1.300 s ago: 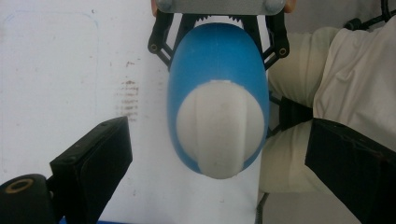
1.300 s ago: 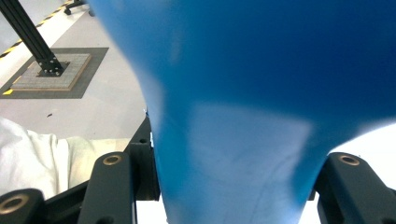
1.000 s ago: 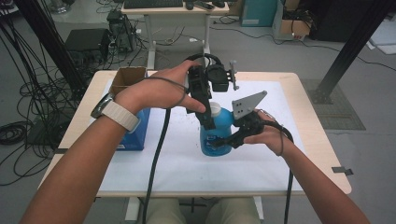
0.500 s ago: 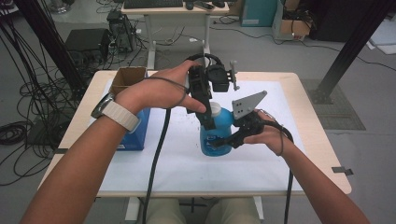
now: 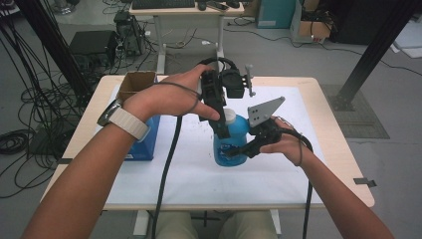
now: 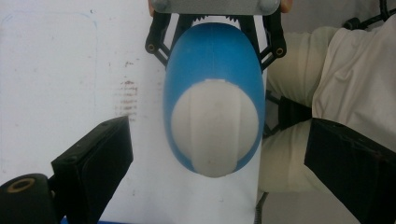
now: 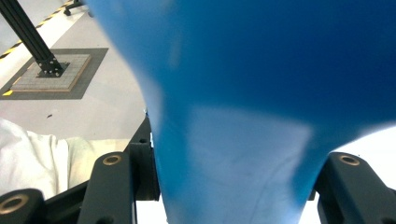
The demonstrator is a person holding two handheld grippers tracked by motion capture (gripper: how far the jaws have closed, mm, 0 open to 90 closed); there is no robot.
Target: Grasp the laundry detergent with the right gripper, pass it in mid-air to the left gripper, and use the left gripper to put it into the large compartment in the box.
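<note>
A blue bottle (image 5: 233,144) with a white cap (image 5: 229,115) stands upright on the white mat (image 5: 189,174) at mid-table. My right gripper (image 5: 235,151) comes in from the right and is shut on the bottle's lower body; in the right gripper view the blue bottle (image 7: 243,93) sits pinched between the jaws of that gripper (image 7: 229,186). My left gripper (image 5: 222,128) points down from above the bottle's top. In the left gripper view the white cap (image 6: 215,135) lies between the left gripper's (image 6: 219,177) jaws, which stand wide apart and clear of it.
A blue box (image 5: 144,142) sits at the table's left, with an open cardboard box (image 5: 135,82) behind it. Cables trail from both grippers over the near edge. Desks, black frame posts and floor cables surround the table.
</note>
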